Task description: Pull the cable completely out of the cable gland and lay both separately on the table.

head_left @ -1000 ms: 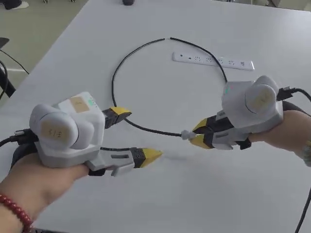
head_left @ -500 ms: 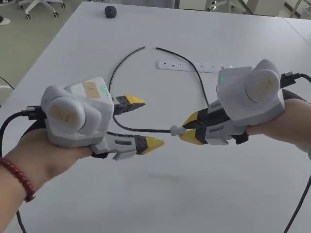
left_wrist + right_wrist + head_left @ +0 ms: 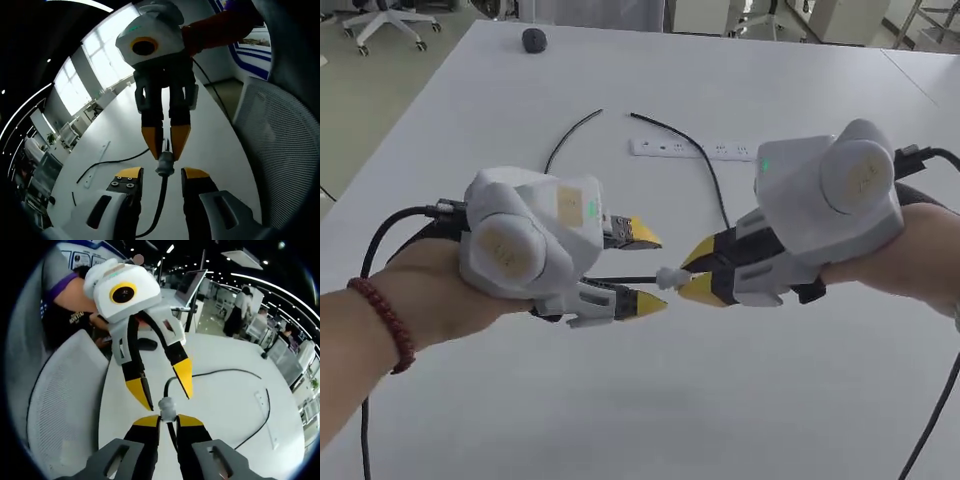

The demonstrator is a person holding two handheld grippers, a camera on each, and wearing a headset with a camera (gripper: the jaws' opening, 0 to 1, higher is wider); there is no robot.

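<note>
Clamping the light cable gland [image 3: 669, 277], the right gripper [image 3: 684, 276] faces the left gripper [image 3: 657, 270], jaws apart around the limp cable [image 3: 161, 197], probably best pinched beside the gland.

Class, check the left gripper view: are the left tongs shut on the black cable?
No: the left tongs stand open, with the cable passing through the gap between them.

The left gripper [image 3: 655, 270] has closed in on the right gripper [image 3: 688, 272]; its jaws (set apart) now straddle the cable [image 3: 161, 197] just behind the cable gland [image 3: 668, 278].
</note>
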